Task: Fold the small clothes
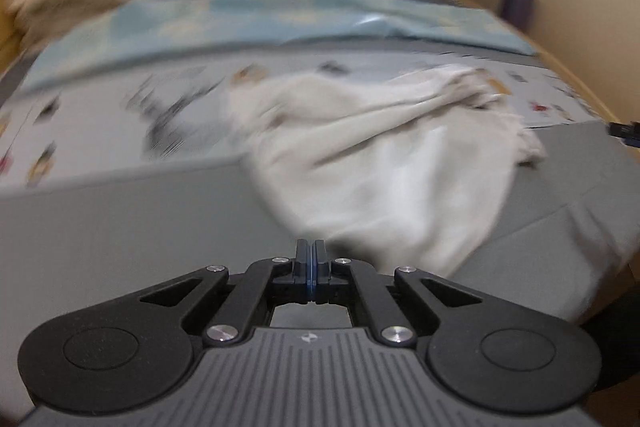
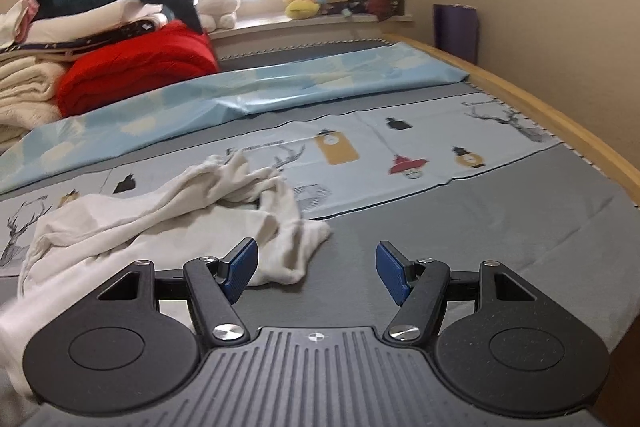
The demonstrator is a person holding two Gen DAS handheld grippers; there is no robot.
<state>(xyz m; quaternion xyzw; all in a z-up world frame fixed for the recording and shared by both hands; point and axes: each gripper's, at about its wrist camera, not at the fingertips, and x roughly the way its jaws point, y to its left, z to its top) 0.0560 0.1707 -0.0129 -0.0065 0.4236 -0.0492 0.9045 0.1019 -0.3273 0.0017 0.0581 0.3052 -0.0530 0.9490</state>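
right wrist view: one white garment (image 2: 168,211), one red blanket (image 2: 136,67).

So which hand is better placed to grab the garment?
Probably right: the right gripper is open, a corner of the garment just ahead. The left gripper is shut at its edge; a grip there is unclear.

White garment (image 2: 168,223), soft knit, crumpled and unfolded. Lies on the grey bed (image 2: 500,227), partly over the printed sheet's (image 2: 400,155) near edge. One end bunched in twisted folds; another trails flat toward the bed's near edge.
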